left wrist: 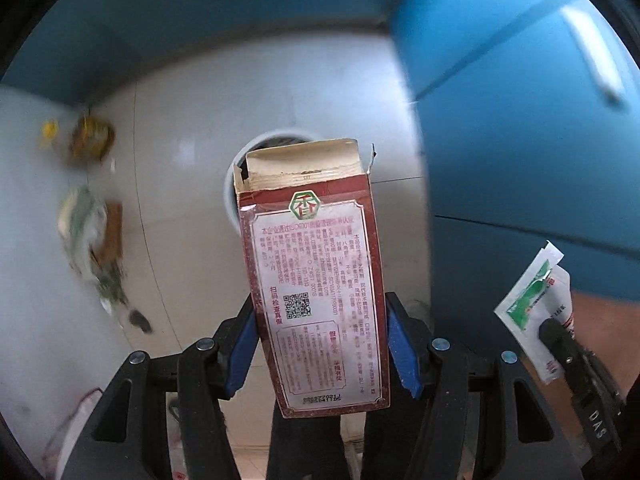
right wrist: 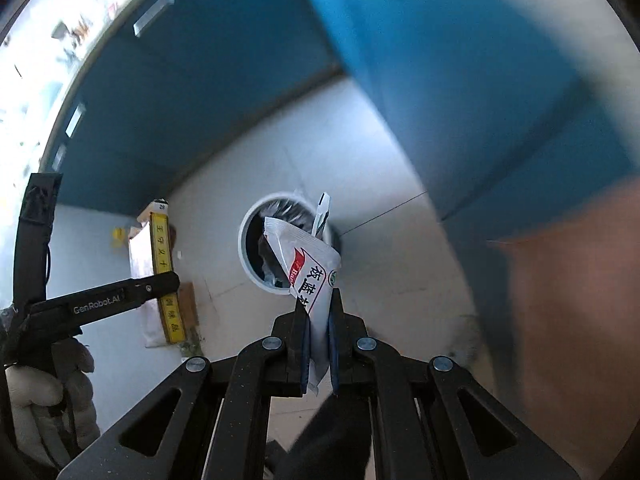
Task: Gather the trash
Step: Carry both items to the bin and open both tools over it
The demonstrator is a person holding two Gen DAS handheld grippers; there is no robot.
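- The left gripper [left wrist: 320,344] is clamped on a torn-open red and white carton [left wrist: 316,280], its blue pads [left wrist: 402,350] pressed against the carton's two sides; the open top points away from the camera.
- The right gripper [right wrist: 318,320] has its jaws nearly together, pinching a white sachet [right wrist: 316,276] with a red and green print; a second thin packet stands up just behind it.
- In the left wrist view the right gripper and its sachet show at the lower right edge; in the right wrist view a gloved hand [right wrist: 36,396] holds the left gripper at the lower left.
- Below both grippers lies a pale tiled floor [left wrist: 192,216] with thin grout lines.
- A round white bin [right wrist: 256,248], already holding dark and crumpled rubbish, stands on the floor past the tips of both loads.
- More litter [left wrist: 90,236] lies scattered on the floor to the left, blurred.
- Blue cabinet fronts [left wrist: 520,140] with pale bar handles line the far and right sides of the floor.
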